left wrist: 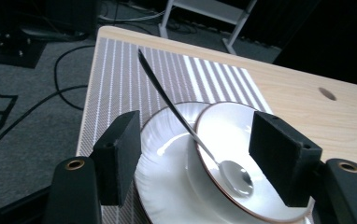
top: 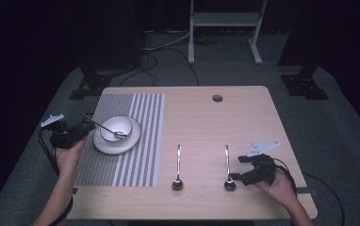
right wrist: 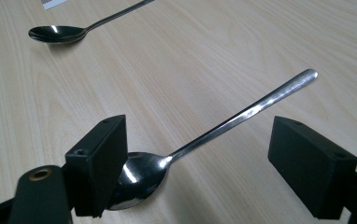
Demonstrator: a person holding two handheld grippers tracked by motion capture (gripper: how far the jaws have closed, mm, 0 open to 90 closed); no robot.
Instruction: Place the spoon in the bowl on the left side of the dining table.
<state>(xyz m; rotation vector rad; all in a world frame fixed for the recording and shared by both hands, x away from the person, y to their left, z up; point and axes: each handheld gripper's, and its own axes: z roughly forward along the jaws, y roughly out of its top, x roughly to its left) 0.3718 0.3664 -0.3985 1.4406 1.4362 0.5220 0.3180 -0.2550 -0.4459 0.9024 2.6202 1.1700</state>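
A white bowl (top: 119, 124) sits on a white plate (top: 117, 147) on the striped placemat (top: 121, 167). A metal spoon (top: 103, 127) leans in the bowl, handle toward the left. My left gripper (top: 89, 126) stands open at the plate's left edge; in the left gripper view its jaws flank the spoon (left wrist: 176, 114) and bowl (left wrist: 242, 126) without touching. Two more spoons lie on the bare table, one in the middle (top: 178, 165), one to the right (top: 227, 162). My right gripper (top: 234, 178) is open around the right spoon's (right wrist: 232, 121) scoop, the left jaw against it.
The wooden table (top: 216, 122) has a round hole (top: 217, 98) near its far edge. A white metal frame (top: 225, 21) and dark stands sit on the carpet behind. Cables trail from both grippers. The middle spoon (right wrist: 57, 33) lies beyond the right gripper's jaws.
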